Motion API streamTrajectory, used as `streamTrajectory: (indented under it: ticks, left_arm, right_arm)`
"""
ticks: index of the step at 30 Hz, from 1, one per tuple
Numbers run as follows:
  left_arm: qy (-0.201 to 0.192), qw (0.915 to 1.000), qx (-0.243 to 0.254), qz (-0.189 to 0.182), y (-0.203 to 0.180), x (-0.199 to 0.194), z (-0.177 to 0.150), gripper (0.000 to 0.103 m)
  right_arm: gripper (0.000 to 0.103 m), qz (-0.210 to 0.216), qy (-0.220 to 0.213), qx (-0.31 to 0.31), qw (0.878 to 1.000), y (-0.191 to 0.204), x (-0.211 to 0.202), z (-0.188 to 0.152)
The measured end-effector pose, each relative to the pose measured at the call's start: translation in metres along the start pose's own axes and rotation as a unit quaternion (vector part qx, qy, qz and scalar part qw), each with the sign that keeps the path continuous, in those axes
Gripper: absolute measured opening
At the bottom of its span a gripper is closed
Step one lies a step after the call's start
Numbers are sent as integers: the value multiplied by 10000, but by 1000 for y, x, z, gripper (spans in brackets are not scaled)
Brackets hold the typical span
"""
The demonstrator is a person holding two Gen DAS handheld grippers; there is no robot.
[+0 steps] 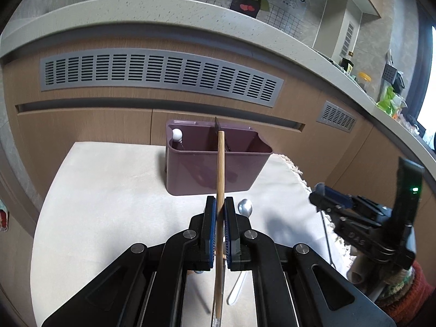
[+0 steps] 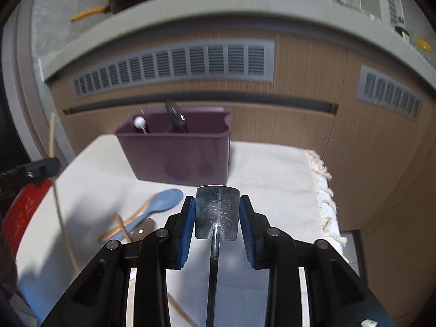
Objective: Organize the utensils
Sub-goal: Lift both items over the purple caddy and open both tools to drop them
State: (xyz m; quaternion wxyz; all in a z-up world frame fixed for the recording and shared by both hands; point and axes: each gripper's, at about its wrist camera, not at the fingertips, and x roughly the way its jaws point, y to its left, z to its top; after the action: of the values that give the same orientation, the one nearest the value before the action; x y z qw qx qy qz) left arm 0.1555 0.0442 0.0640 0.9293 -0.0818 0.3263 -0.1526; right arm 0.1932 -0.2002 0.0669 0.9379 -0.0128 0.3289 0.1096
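My left gripper is shut on a bamboo chopstick, which points up and forward towards the purple utensil holder. The holder stands at the back of the cloth, with a white ball-topped stick in its left part. In the right wrist view my right gripper grips the flat blade of a metal spatula between its blue pads, above the cloth, in front of the holder. A metal spoon leans in the holder's middle. A blue spoon and a wooden-handled utensil lie on the cloth.
A cream cloth with a fringed right edge covers the small table. Wooden cabinet fronts with grey vents rise right behind it. Another metal spoon lies on the cloth near my left fingers. A red object sits at the left.
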Motion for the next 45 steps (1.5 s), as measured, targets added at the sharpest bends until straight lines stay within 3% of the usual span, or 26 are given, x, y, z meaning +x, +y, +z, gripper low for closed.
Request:
streamTrajectory:
  ticks: [3,6,9,12,14,18,23,30,42,45]
  left_arm:
    - [-54,10000,38,-14,-6,-5,5,6]
    - [-470,9985,90,-270,-16,-24,48,6]
    - [-1338,9887,470,-487,-36,-61,111,6]
    - [-1653,9828,463,-685,-41,-67,158,6]
    - [-1812,9809,384,-602,-37,-55,175,6]
    - [-2047,9772,461,-331,-27,-21,179,6]
    - [-1779,9830,355,-277,-8,34,173,6]
    - [-1423,9894,174,-213,14,90,153,6]
    - [-1093,9940,42,-44,30,134,130,6]
    - [-956,9954,-67,-57,31,138,124,7]
  right_arm:
    - [29,51,-243,10,9997,4,-15,3]
    - [29,125,-603,44,9981,1,-34,15]
    - [29,128,-1476,-284,9886,10,-74,68]
    - [29,252,-2268,-477,9724,14,-107,124]
    - [29,562,-2504,-439,9655,12,-112,161]
    - [29,1051,-2355,-153,9661,4,-72,186]
    - [29,1153,-2131,41,9702,-1,-14,183]
    - [29,977,-1899,-182,9768,10,57,171]
    - [29,706,-1519,-244,9856,7,126,148]
    - [31,900,-1225,-220,9881,3,130,139]
